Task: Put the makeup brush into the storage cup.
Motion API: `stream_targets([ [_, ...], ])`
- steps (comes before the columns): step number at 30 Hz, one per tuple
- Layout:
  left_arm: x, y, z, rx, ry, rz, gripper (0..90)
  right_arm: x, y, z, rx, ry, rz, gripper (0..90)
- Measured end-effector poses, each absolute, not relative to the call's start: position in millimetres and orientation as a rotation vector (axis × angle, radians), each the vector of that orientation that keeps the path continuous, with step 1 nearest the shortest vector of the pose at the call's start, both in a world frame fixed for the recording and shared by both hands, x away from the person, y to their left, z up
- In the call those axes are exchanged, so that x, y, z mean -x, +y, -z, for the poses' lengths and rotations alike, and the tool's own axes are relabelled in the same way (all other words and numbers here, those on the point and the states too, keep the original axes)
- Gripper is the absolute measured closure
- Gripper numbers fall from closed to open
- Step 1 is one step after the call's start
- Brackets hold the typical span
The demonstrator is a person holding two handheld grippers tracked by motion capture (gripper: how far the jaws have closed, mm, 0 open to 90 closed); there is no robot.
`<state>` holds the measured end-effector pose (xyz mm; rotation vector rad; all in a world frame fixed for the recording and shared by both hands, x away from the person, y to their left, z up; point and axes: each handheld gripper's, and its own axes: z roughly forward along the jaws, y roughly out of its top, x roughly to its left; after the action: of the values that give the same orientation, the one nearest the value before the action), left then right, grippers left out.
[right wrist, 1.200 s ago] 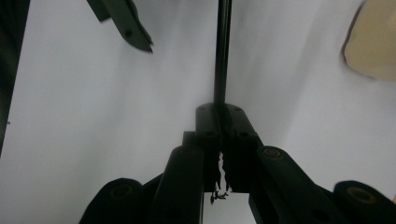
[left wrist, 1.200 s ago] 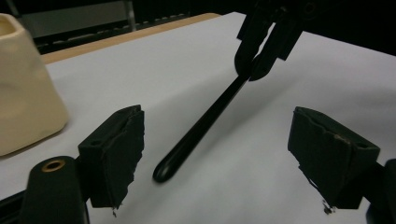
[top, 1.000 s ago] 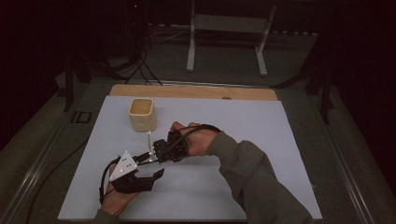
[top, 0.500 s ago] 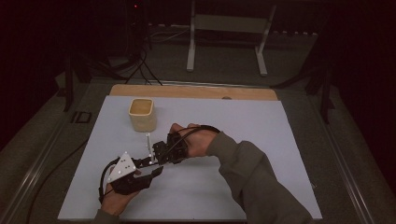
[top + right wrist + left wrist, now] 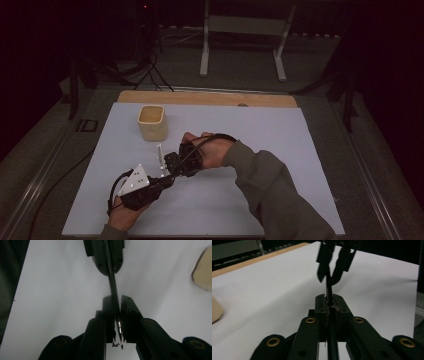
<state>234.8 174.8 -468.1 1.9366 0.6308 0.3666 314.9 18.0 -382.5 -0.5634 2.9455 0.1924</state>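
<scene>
Overhead, in the high view, the white matte table sheet [image 5: 260, 150] covers most of the frame, with a pale wooden strip [image 5: 200, 97] along its far edge and wide bare room at centre right and lower centre. A beige, rounded-square cup [image 5: 152, 122] stands in the upper left of the sheet, well apart from both hands. The left gripper [image 5: 167, 181], black with a grey three-cornered plate on top, sits at lower left centre; the right gripper [image 5: 172, 161] meets it from the right, borne by an arm in an olive sleeve [image 5: 275, 185]. Between them a thin, flat, pale metal strip [image 5: 160, 159] stands up, near the cup but not touching it.

Next, the left gripper view: its own black jaws have just closed and pinch the thin strip [image 5: 329, 293] edge-on at frame centre. Farther up the frame the right gripper [image 5: 331, 277] nips the same strip. Smooth white sheet lies open on both sides; the beige cup [image 5: 215, 310] edges in at the left.

Finally, the right gripper view: its jaws clamp the glinting strip [image 5: 113, 293] at centre, with the left gripper [image 5: 108, 263] holding its far end at the top. The cup [image 5: 203, 272] shows at upper right.
</scene>
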Motion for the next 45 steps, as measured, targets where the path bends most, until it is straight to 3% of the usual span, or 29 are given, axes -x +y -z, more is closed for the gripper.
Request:
stream_targets([
  [2,-234,175,467,-1.935,0.634,-0.369,86.0,-315,18,383,0.557,2.940,-0.198,76.7],
  [8,-234,176,466,-1.923,0.660,-0.396,86.2,-316,19,382,0.475,2.904,-0.251,44.3],
  [19,-235,180,466,-1.911,0.705,-0.425,86.1,-318,14,377,0.386,2.828,-0.309,19.4],
  [28,-236,182,466,-1.899,0.729,-0.444,86.1,-319,6,374,0.339,2.809,-0.330,12.5],
  [45,-235,189,463,-1.840,0.784,-0.497,86.1,-333,-21,371,0.098,2.800,-0.529,13.6],
])
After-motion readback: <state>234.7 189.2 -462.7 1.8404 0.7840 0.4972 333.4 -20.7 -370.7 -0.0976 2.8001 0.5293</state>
